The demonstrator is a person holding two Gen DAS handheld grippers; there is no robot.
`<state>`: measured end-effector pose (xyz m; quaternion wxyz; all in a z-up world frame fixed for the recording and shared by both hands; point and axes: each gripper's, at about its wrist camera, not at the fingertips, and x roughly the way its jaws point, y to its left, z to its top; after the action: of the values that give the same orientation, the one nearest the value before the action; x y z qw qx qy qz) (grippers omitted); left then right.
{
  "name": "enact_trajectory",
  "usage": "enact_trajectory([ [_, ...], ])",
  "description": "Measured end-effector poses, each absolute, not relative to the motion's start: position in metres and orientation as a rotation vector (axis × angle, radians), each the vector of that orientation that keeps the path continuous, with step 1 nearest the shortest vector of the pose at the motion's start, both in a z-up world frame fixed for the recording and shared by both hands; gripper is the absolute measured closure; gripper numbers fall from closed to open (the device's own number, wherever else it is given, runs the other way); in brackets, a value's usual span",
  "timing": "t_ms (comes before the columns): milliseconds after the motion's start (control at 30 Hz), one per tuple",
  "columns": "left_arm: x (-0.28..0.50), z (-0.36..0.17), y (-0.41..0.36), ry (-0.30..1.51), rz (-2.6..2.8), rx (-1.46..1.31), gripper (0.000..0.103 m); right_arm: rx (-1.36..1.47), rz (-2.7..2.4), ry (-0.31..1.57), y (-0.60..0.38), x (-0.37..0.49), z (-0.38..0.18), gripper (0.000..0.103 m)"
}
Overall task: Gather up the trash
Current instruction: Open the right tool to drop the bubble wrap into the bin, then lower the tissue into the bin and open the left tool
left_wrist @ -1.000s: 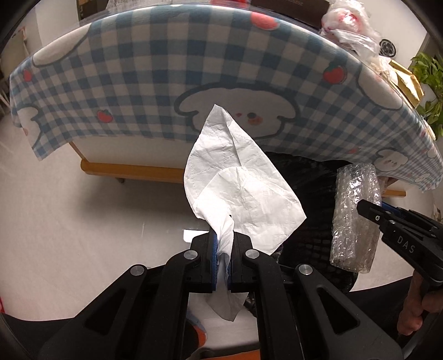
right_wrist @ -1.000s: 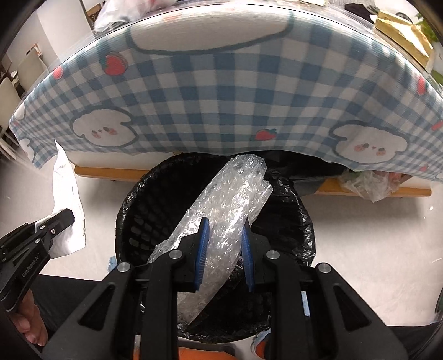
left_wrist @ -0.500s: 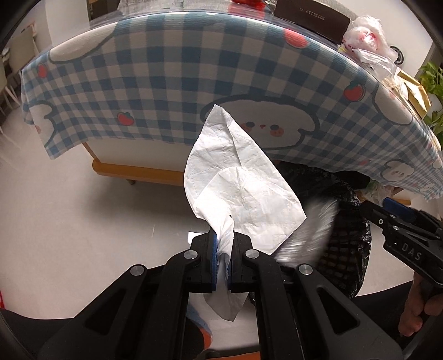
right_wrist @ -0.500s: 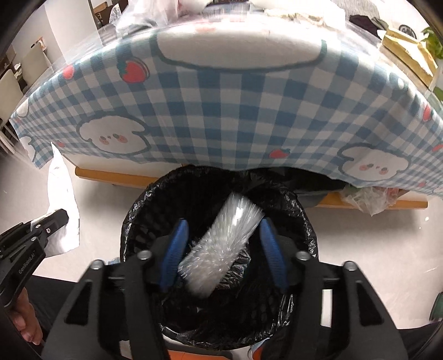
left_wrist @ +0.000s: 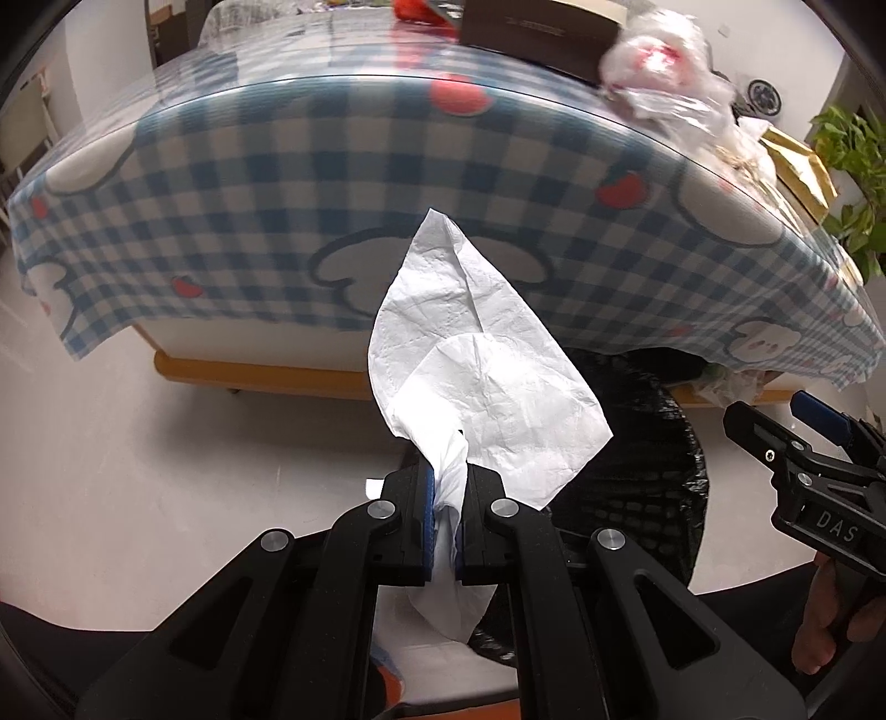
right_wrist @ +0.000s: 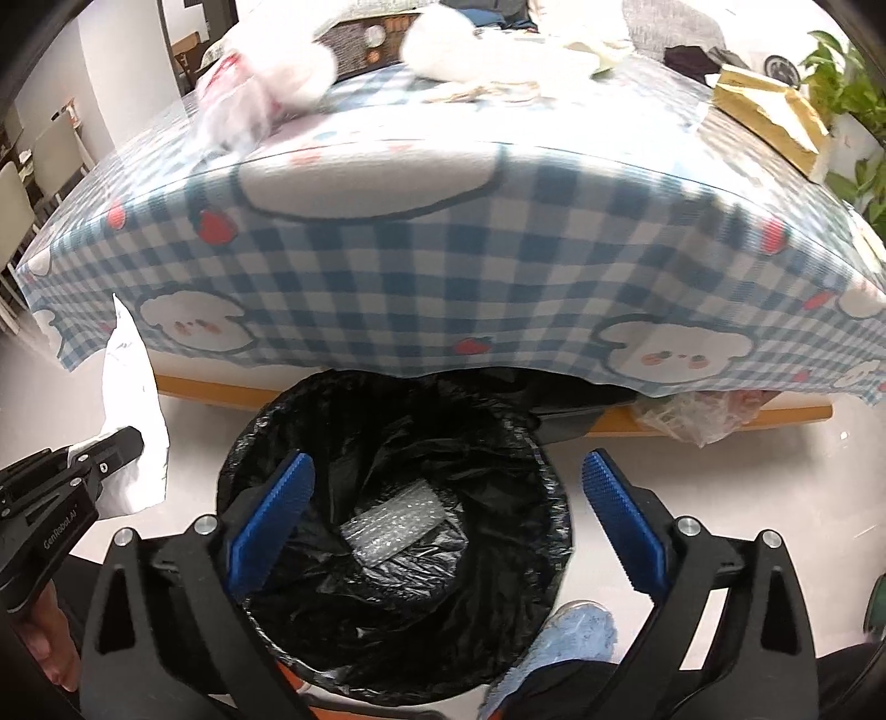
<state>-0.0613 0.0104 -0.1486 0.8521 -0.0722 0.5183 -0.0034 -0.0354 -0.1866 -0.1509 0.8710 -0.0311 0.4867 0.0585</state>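
Note:
My left gripper (left_wrist: 446, 479) is shut on a crumpled white tissue (left_wrist: 470, 354), held in the air left of a black-lined trash bin (left_wrist: 653, 459). In the right wrist view the tissue (right_wrist: 133, 410) and left gripper (right_wrist: 119, 443) show at the left edge. My right gripper (right_wrist: 443, 498) is open and empty above the bin (right_wrist: 266, 437). A piece of clear bubble wrap (right_wrist: 393, 529) lies at the bottom of the bin. The right gripper (left_wrist: 775, 418) shows at the right of the left wrist view.
A table with a blue checked cloth (right_wrist: 443, 266) stands just behind the bin and overhangs it. On it lie plastic bags (right_wrist: 260, 83), a brown paper package (right_wrist: 769, 111) and a dark box (left_wrist: 531, 33). A clear plastic bag (right_wrist: 692, 415) lies under the table. White floor surrounds the bin.
My right gripper opened and the bubble wrap dropped into the bin. Both grippers rose a little. The left gripper still holds the tissue.

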Motion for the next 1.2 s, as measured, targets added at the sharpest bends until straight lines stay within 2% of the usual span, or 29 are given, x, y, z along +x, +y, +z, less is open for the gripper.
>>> enact_trajectory([
  [467, -0.045, -0.171, -0.057, 1.134, -0.077, -0.110, 0.099, -0.007, 0.035, 1.017, -0.247, -0.038, -0.151, 0.009],
  [1000, -0.039, -0.198, -0.099, 1.154, -0.117, -0.073, 0.098, -0.006, 0.006, 1.023, -0.264, -0.038, -0.153, 0.009],
  [1100, -0.039, -0.198, -0.102, 1.151, -0.113, -0.065, 0.093, -0.007, 0.006, 1.024, -0.264, -0.037, -0.153, 0.009],
  [1200, -0.040, -0.196, -0.100, 1.138, -0.099, -0.054, 0.076, -0.011, 0.007, 1.025, -0.263, -0.037, -0.154, 0.009],
])
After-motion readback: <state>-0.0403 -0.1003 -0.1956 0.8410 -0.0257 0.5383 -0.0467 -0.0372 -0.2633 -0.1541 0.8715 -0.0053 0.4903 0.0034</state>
